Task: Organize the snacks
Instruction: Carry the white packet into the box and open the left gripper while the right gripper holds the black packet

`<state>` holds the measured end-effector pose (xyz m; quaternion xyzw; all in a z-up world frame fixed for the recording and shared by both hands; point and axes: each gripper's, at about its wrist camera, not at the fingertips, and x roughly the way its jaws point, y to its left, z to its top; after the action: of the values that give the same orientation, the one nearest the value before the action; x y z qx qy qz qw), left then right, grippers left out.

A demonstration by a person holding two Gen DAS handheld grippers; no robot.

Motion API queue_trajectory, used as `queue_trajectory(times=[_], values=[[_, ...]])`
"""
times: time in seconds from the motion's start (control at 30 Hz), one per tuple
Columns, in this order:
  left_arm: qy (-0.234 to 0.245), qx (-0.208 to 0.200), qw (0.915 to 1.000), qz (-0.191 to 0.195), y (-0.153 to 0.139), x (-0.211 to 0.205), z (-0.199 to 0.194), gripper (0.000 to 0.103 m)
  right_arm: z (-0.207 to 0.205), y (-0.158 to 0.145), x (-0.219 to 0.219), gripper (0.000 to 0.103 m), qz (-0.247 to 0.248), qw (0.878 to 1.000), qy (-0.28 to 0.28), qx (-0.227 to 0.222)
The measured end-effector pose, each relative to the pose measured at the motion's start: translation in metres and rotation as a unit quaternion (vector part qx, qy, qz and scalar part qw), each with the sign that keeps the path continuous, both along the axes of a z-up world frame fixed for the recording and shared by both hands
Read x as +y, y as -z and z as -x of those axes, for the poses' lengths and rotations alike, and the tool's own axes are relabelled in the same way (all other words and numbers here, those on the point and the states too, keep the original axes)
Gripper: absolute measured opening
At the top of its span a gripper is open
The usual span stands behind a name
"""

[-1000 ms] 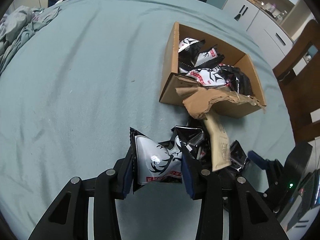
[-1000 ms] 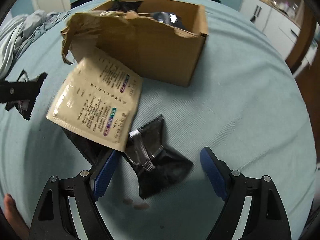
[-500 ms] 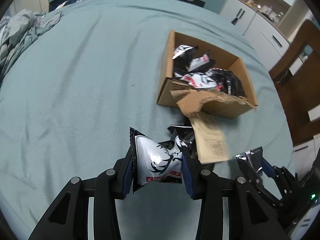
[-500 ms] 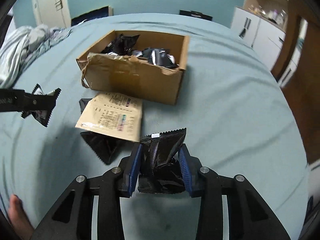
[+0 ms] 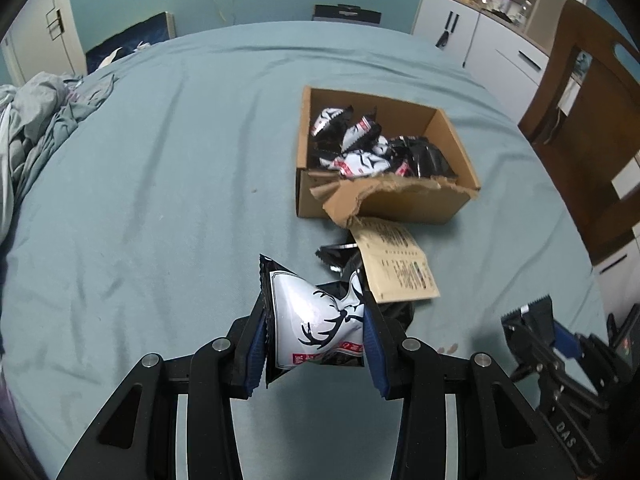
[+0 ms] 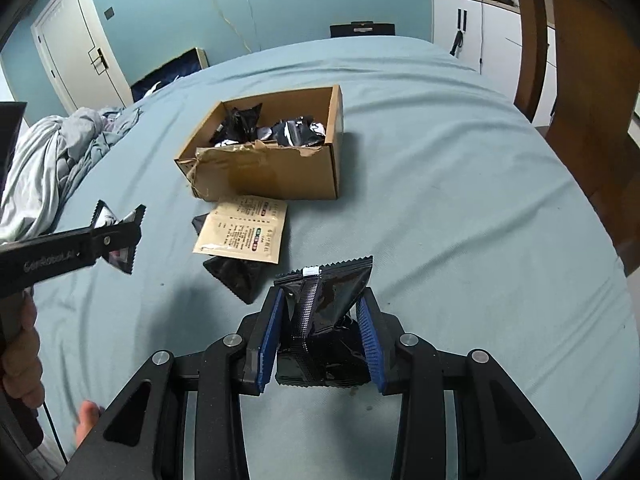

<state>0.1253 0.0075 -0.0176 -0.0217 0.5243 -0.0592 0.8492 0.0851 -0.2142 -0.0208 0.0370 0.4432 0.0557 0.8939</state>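
Teal bedsheet [image 5: 160, 200] below: your left gripper [image 5: 316, 336] pinches a white deer-print packet [image 5: 316, 320], serrated ends sideways; your right gripper [image 6: 322, 332] clamps a black packet [image 6: 328, 300], long axis pointing away toward the cardboard box [image 6: 280, 176].

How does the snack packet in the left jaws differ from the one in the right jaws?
The left packet shows a white face with a black antler print and a red strip; the right packet shows only glossy black with its ridged back seam facing the camera. Both are serrated-edged, pinched between blue pads and lifted off the bedsheet.
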Motion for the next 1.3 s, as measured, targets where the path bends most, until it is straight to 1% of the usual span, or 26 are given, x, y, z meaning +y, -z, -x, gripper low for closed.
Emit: queue_trajectory(times=[0.07, 0.23, 0.33, 0.43, 0.6, 0.73, 0.9, 1.07, 1.17, 1.23, 1.27, 1.3], values=[[-0.002, -0.001, 1.0000, 0.006, -0.002, 0.001, -0.005, 0.041, 0.001, -0.002, -0.002, 0.036, -0.003, 1.000, 0.002, -0.002], [0.003, -0.012, 0.9999, -0.010, -0.008, -0.004, -0.021, 0.041, -0.005, -0.001, -0.009, 0.036, -0.022, 1.000, 0.012, 0.001], [0.003, -0.016, 0.9999, -0.003, -0.014, -0.007, -0.037, 0.041, -0.012, 0.002, -0.011, 0.036, -0.028, 0.999, 0.018, 0.004], [0.004, -0.028, 0.9995, -0.014, -0.023, -0.015, -0.056, 0.041, -0.018, 0.005, -0.012, 0.036, -0.031, 0.999, 0.022, 0.007], [0.012, -0.051, 0.9984, -0.018, -0.041, -0.031, -0.081, 0.041, -0.022, 0.009, -0.009, 0.036, -0.026, 0.999, 0.018, 0.007], [0.017, -0.060, 0.9979, -0.018, -0.047, -0.040, -0.095, 0.041, -0.037, 0.009, -0.008, 0.035, -0.040, 0.999, 0.015, 0.017], [0.023, -0.056, 0.9979, -0.023, -0.046, -0.050, -0.111, 0.041, -0.069, -0.014, -0.012, 0.036, -0.048, 0.999, 0.013, 0.003], [0.031, -0.047, 0.9982, -0.021, -0.046, -0.059, -0.135, 0.043, -0.093, -0.044, -0.013, 0.036, -0.039, 0.999, 0.011, -0.019], [0.022, -0.043, 0.9984, -0.030, -0.043, -0.062, -0.147, 0.046, -0.105, -0.057, -0.012, 0.036, -0.032, 0.999, 0.010, -0.025], [0.019, -0.033, 0.9988, -0.031, -0.041, -0.062, -0.152, 0.062, -0.112, -0.061, -0.009, 0.036, -0.029, 0.999, 0.007, -0.028], [0.018, -0.025, 0.9991, -0.030, -0.040, -0.062, -0.153, 0.084, -0.113, -0.062, -0.006, 0.036, -0.028, 0.999, 0.004, -0.029], [0.014, -0.026, 0.9992, -0.028, -0.042, -0.059, -0.150, 0.090, -0.117, -0.063, -0.003, 0.036, -0.026, 0.999, 0.002, -0.029]])
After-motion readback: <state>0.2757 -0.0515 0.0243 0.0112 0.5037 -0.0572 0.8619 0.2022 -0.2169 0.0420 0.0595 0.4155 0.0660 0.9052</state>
